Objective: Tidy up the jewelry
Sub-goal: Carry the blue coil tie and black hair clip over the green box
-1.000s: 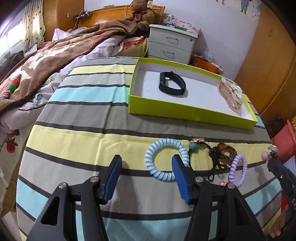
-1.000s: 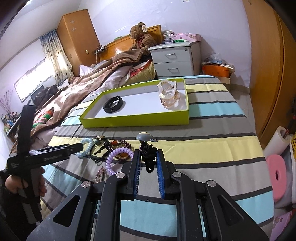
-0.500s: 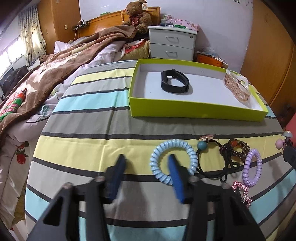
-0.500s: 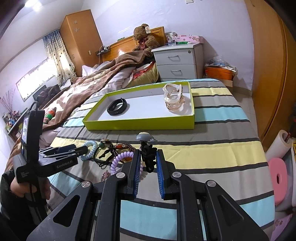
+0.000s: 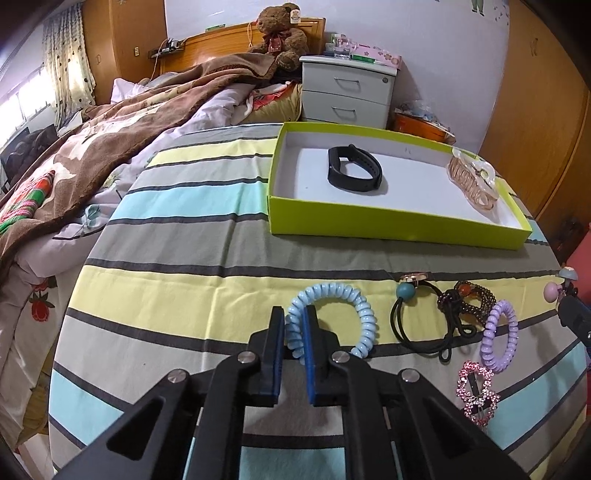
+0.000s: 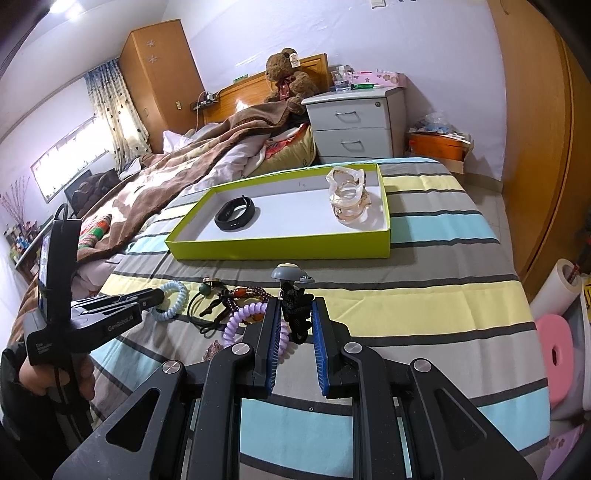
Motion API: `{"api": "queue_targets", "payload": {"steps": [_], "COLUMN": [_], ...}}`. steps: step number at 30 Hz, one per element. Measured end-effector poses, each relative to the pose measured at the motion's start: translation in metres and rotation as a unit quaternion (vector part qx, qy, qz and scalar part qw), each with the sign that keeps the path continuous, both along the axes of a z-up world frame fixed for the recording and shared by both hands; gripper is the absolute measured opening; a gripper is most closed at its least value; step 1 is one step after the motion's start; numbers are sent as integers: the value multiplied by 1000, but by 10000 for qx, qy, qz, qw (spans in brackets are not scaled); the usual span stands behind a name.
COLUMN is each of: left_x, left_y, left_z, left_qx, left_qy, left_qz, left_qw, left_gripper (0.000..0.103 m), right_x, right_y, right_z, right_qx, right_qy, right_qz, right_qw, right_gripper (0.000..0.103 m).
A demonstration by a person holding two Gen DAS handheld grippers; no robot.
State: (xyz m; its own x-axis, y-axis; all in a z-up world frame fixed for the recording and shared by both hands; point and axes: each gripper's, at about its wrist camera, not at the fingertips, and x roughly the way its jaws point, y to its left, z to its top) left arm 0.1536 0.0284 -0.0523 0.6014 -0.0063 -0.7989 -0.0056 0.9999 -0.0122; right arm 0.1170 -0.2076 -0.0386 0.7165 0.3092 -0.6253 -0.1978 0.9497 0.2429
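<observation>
My left gripper is shut on the near left side of a light blue coil hair tie lying on the striped cloth. My right gripper is shut on a black hair tie with mushroom charms, held above the cloth; it also shows in the left wrist view. A lime green tray holds a black band and a clear amber claw clip. A black elastic with a teal bead, a dark beaded tie, a purple coil tie and a pink rhinestone clip lie right of the blue tie.
The striped table stands beside a bed with a brown blanket on the left. A white nightstand and a teddy bear are behind. A wooden wardrobe stands on the right.
My left gripper has moved forward and closed from wide open onto the blue coil tie. My right gripper has stayed shut on the mushroom hair tie and shifted a little.
</observation>
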Motion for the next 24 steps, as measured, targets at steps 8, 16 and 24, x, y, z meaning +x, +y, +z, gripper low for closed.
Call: {"api": "queue_targets", "payload": {"steps": [8,16,24], "left_x": [-9,-15,-17], "left_y": [2,3,3], "left_z": [11,25,44], "left_qx": [-71,-198,-252], "left_qy": [-156,-277,-442], "left_qz": [-25,-50,-95], "left_qw": [9998,9994,9987], "left_gripper": [10,10,10], "right_x": [-5,-8,-4], "right_y": [3,2,5], "right_z": [3,12,28], "right_qx": [9,13,-10], "right_qy": [-69,-158,-290], "right_qz": [-18,-19,-17], "right_qw": [10000,9999,9996], "right_gripper": [17,17,17]}}
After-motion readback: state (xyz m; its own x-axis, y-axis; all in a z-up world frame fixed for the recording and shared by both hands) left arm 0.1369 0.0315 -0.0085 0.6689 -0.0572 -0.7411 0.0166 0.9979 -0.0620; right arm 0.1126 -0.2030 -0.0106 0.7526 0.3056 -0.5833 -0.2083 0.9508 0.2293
